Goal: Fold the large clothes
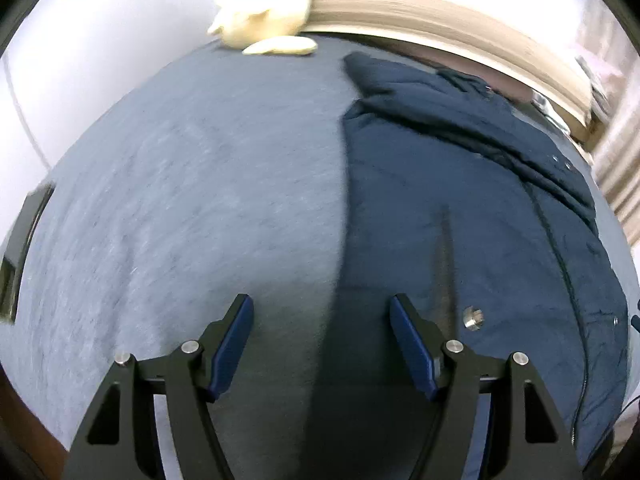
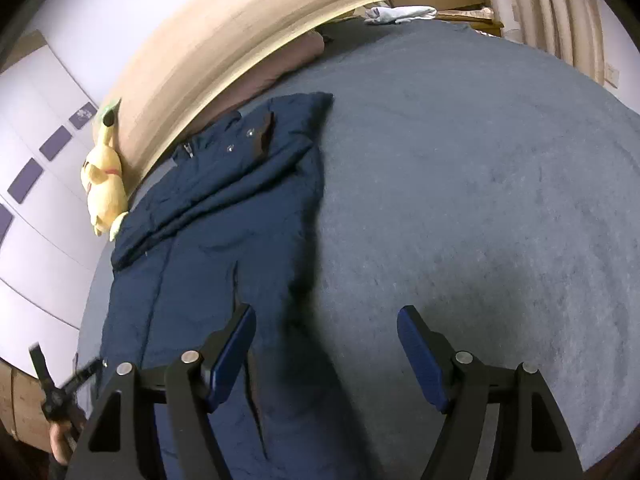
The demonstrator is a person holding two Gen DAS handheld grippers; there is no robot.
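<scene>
Jacket (image 2: 208,240) lies on the bed (image 2: 460,200), left half of right wrist view, sleeves apparently folded in, body still full length. Left gripper (image 1: 322,312) and right gripper (image 2: 326,324) both wide open, empty, over its long edges. Cross fold remains, I'd judge.

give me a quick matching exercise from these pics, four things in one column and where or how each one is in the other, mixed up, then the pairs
Things:
1. jacket
2. plush toy
3. left gripper
4. white cloth

Places or states:
A. leaning against the headboard
B. crumpled at the far edge of the bed
C. open, nothing between its fingers
D. spread flat on the bed, sleeves folded in

Pairs: 1-D, 2-A, 3-C, 4-B
</scene>
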